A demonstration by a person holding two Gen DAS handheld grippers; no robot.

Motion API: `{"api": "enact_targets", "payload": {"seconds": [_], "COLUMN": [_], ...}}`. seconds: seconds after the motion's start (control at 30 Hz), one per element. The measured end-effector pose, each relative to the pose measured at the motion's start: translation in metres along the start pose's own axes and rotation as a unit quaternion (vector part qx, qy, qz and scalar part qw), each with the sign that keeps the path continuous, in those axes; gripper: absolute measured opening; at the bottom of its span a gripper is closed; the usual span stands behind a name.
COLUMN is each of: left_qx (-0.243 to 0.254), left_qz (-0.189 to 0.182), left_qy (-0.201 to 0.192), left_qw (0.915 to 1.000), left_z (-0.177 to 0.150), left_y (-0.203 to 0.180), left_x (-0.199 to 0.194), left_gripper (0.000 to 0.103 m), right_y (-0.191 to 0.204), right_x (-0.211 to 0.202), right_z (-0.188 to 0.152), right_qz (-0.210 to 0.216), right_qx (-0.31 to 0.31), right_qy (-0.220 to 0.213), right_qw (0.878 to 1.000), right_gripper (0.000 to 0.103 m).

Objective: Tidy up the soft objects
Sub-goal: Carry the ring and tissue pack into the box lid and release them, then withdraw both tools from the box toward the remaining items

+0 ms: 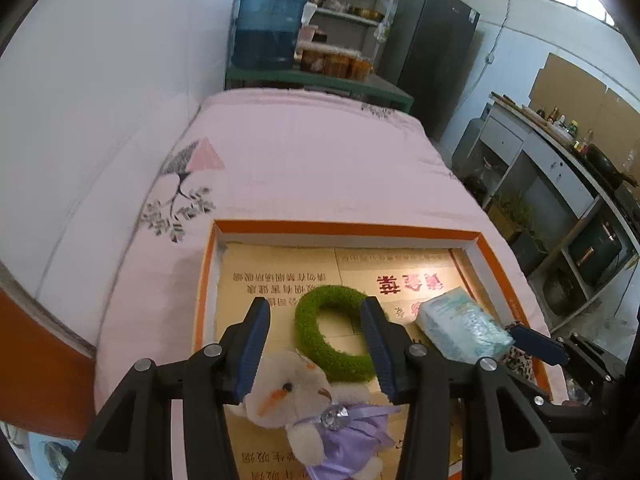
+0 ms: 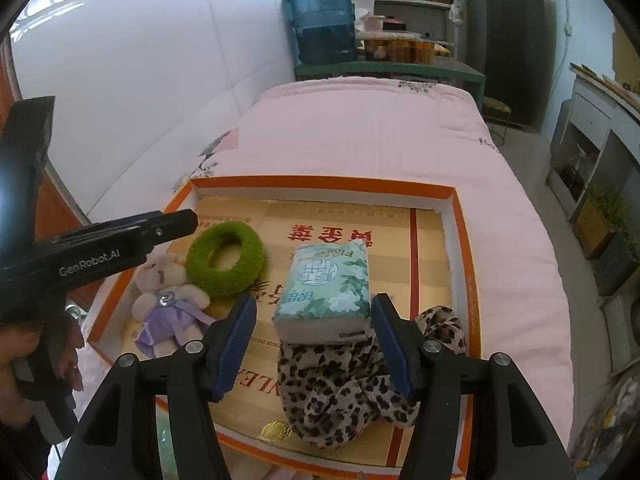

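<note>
A shallow orange-rimmed box (image 2: 320, 182) lies on the pink bed and holds all the soft things. A white plush bear in a purple dress (image 1: 288, 392) lies beside a fuzzy green ring (image 1: 308, 332). My left gripper (image 1: 316, 320) hovers open above these two, touching neither. To the right a pale green tissue pack (image 2: 324, 288) rests partly on a crumpled leopard-print cloth (image 2: 340, 392). My right gripper (image 2: 314, 308) is open over the pack's near end, its pads standing clear of the pack's sides. The bear (image 2: 168, 292) and ring (image 2: 228, 276) also show in the right wrist view.
The pink quilt (image 1: 320, 160) stretches beyond the box, with a white wall (image 1: 100, 100) on its left. Behind the bed stand a blue water jug (image 1: 268, 28), shelves (image 1: 344, 12) and a dark fridge (image 1: 432, 48). A counter with bottles (image 1: 560, 152) runs along the right.
</note>
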State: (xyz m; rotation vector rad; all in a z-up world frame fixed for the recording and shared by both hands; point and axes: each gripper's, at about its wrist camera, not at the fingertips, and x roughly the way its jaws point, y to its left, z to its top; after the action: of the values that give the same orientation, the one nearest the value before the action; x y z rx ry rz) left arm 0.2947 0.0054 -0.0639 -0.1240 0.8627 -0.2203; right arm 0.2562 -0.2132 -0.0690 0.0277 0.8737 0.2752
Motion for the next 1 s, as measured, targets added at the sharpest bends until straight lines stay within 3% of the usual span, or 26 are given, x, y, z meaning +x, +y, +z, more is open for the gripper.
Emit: {"api": "enact_targets", "payload": {"seconds": [0.23,1.0], "left_qx": [0.001,0.027], "left_qz": [0.003,0.017], "left_qy": [-0.040,-0.116], "left_qw": [0.9992,0.9928], "left_z": [-0.003,-0.041], "left_y": [-0.002,-0.025], "left_x": [-0.034,-0.122], "left_gripper": [0.047,0.047], "right_y": [0.003,0.024], "right_x": [-0.021,-0.096], "right_z": [-0.005,-0.030], "right_qz": [-0.005,-0.012], "right_qx": [0.005,0.010], "right_qy": [-0.020,-0.078], "right_qw": [1.000,0.997], "right_gripper": [0.062,0.061]}}
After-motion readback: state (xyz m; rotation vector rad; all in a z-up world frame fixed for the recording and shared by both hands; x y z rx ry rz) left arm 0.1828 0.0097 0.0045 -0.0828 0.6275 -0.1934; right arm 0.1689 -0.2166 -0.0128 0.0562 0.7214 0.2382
